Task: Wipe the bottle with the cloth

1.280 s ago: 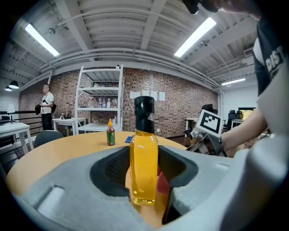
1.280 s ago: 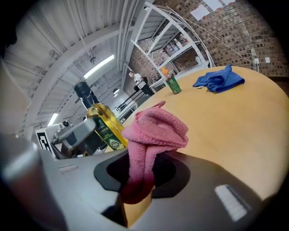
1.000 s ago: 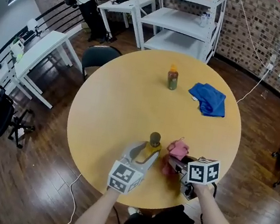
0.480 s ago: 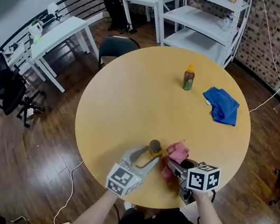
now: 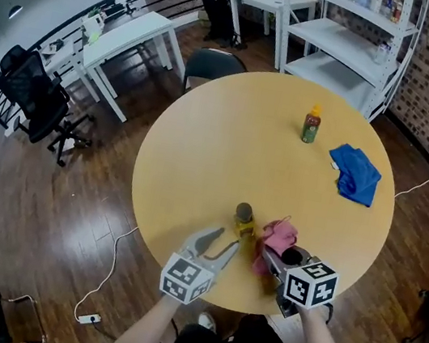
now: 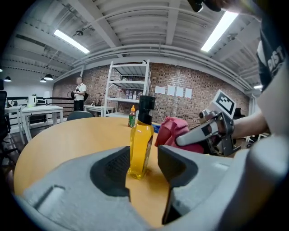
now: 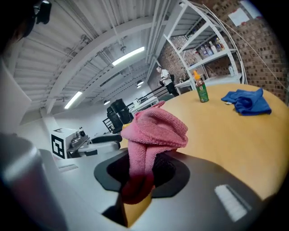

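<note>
The left gripper is open and grips nothing. The yellow bottle stands upright on the worktop, just ahead of the jaw tips. The right gripper is clamped on the pink cloth, just beside the bottle.

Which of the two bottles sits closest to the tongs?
The yellow bottle with the dark cap, just ahead of the left tongs; the orange-capped bottle stands far off beside the blue cloth.

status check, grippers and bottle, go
Left gripper open, just short of upright yellow dark-capped bottle. Right gripper shut on pink terry cloth, beside bottle. Nothing between them.
</note>
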`<state>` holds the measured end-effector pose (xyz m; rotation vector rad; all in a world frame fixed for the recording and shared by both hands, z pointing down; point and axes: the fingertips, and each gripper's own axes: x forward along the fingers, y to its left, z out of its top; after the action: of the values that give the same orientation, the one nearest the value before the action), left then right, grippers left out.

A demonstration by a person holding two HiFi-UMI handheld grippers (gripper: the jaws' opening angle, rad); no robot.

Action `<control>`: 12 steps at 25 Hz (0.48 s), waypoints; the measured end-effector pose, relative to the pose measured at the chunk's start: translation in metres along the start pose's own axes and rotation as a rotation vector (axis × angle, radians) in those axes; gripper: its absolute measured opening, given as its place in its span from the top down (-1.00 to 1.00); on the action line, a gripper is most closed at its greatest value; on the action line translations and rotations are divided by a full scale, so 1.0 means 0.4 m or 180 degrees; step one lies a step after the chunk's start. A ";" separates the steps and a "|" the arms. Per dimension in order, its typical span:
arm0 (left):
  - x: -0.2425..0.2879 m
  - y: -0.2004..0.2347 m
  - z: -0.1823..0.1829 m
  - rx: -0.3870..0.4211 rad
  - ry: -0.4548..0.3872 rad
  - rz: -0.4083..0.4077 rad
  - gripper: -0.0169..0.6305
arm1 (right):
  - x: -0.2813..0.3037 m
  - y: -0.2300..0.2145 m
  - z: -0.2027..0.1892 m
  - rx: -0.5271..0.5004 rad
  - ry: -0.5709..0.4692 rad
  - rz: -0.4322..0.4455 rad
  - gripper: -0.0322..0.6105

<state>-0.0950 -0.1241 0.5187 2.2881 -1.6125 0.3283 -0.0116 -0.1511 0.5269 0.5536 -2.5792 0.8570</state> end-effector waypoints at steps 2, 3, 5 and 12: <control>-0.030 -0.010 -0.010 -0.0005 0.0017 0.0053 0.57 | -0.012 0.027 0.000 -0.0177 -0.0092 -0.0123 0.59; -0.043 -0.016 -0.014 0.0003 0.0019 0.0076 0.77 | -0.017 0.039 -0.003 -0.0265 -0.0133 -0.0200 0.59; -0.066 -0.030 -0.022 0.0017 0.0023 0.0085 0.94 | -0.024 0.063 -0.012 -0.0407 -0.0206 -0.0364 0.60; -0.110 -0.075 -0.047 0.0066 0.0118 -0.0021 0.94 | -0.046 0.142 -0.052 -0.0483 -0.0397 -0.0652 0.59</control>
<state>-0.0816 -0.0692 0.5163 2.2884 -1.5905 0.3851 -0.0179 -0.0914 0.5067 0.8312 -2.6118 0.5704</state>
